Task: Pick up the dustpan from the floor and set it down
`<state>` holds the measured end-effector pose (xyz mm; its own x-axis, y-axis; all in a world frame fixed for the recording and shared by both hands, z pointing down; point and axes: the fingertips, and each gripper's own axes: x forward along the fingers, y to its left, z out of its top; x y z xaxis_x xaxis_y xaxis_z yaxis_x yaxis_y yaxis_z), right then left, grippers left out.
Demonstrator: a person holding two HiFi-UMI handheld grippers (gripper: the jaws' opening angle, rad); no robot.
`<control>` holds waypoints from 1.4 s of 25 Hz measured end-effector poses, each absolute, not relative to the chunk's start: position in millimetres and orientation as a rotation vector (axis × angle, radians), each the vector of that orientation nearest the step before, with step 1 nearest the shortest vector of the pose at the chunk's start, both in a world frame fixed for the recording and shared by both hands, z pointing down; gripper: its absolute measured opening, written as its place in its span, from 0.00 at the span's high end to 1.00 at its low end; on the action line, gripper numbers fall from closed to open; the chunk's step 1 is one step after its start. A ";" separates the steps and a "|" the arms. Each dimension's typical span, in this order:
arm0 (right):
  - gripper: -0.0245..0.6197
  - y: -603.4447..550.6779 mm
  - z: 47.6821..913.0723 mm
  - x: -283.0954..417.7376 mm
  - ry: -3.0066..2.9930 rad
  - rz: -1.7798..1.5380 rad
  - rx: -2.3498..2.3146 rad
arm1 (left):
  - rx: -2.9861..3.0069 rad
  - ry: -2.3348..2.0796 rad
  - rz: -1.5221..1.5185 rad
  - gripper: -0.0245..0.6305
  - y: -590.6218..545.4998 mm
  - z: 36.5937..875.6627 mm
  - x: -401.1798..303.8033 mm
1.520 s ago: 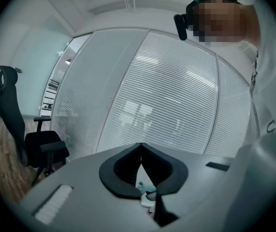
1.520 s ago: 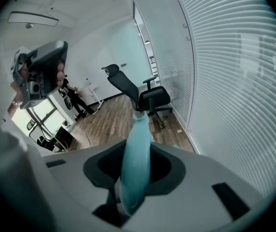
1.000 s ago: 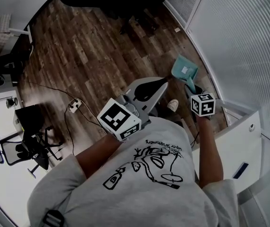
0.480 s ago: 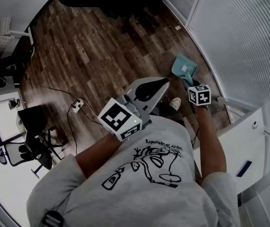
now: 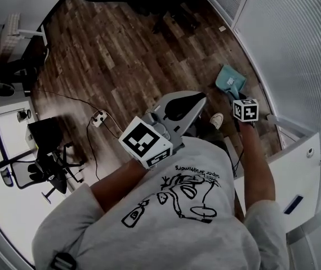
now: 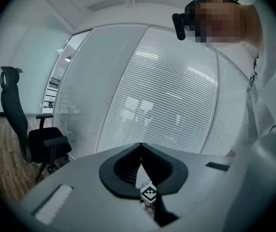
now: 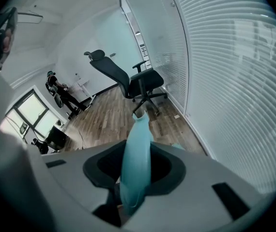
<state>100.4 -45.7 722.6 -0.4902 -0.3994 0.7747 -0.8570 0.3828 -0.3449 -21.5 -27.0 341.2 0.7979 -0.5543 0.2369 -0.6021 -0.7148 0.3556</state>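
- There are two tools, one in each hand.
- The left tool [image 5: 200, 98] has its two jaws pressed together. Nothing is between them. It is held out in front of the person's body, up off the floor.
- The right tool [image 5: 233, 96] is pinching the handle of the dustpan. It points down at the floor.
- Each tool has one cube with black and white squares on it, so there are two cubes.
- There is one dustpan [image 5: 230, 77]. It is blue-green. Its handle runs up between the right tool's jaws, and its scoop end is low over the wood floor [image 5: 121, 55], near the wall with blinds [image 5: 295, 49]. I cannot tell if the scoop touches the floor.
- I cannot tell if anything is inside the dustpan.
- One white power strip [image 5: 98, 117] lies on the floor, with thin cables running from it.
- One pale shoe [image 5: 217, 120] shows near the right tool.
- One black office chair [image 7: 130, 83] stands by the blinds in the right gripper view.
- One white cabinet [image 5: 295, 173] stands to the person's right.
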 end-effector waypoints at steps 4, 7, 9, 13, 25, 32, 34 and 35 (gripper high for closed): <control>0.83 -43.1 733.0 102.8 -2.042 1.019 1.090 | 2.557 -0.875 0.173 0.96 -24.3 343.5 -23.2; 0.83 -44.7 743.6 102.6 -2.039 1.016 1.085 | 2.551 -0.882 0.182 0.96 -26.7 348.3 -23.2; 0.83 -44.1 750.6 101.8 -2.039 1.016 1.081 | 2.547 -0.883 0.193 0.96 -27.6 352.0 -22.9; 0.83 -40.2 755.1 100.3 -2.043 1.026 1.077 | 2.542 -0.875 0.206 0.96 -26.9 354.3 -20.3; 0.83 -25.2 769.9 91.8 -2.057 1.054 1.033 | 2.544 -0.847 0.235 0.96 -25.5 359.9 -8.0; 0.83 -2.6 781.0 81.5 -2.044 1.095 1.014 | 2.546 -0.841 0.240 0.96 -30.1 358.7 0.1; 0.83 6.5 783.8 76.9 -2.034 1.117 0.991 | 2.549 -0.839 0.242 0.96 -29.5 357.2 1.5; 0.83 11.1 785.3 74.9 -2.028 1.128 0.976 | 2.550 -0.837 0.244 0.96 -29.3 356.8 2.1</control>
<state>74.9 11.1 785.3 -0.5391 -0.3039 0.7855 -0.8277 0.3639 -0.4272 2.1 -29.3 356.8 0.8008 -0.5202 0.2969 -0.5982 -0.7182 0.3553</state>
